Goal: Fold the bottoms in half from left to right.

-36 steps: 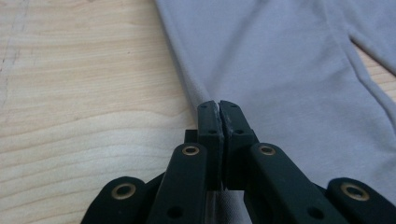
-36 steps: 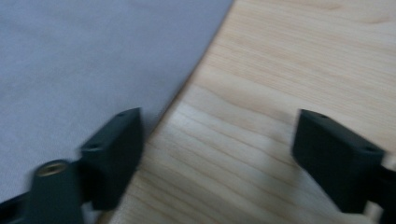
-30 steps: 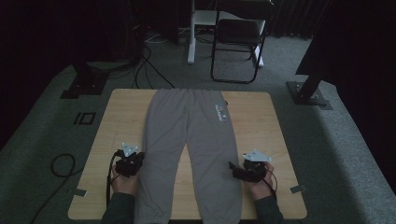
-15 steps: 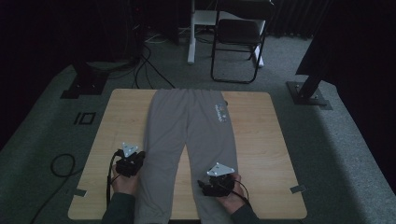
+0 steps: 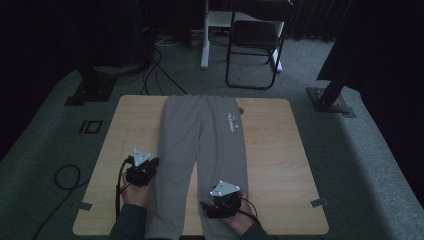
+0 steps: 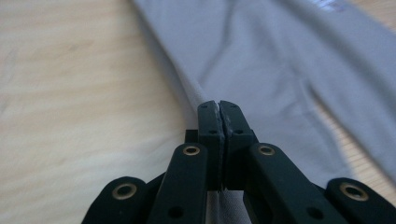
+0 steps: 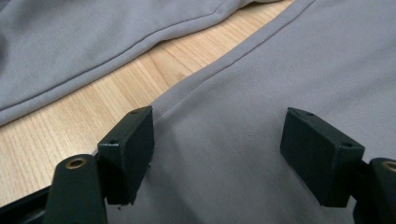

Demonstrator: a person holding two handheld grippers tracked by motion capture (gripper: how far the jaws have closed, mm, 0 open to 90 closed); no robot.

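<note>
Pinching the grey trousers' (image 5: 200, 145) edge, left claw (image 6: 218, 106); right claw (image 7: 217, 154) gapes over them.

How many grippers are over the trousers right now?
2: the left gripper pinches the outer edge of the grey trousers' left leg; the right gripper hovers open over the right leg.

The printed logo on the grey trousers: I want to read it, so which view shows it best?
The high view: the logo sits whole near the waist of the trousers, though too small to read. The left gripper view catches a blurred corner of it at the top edge. The right gripper view shows plain grey cloth over the table.
</note>
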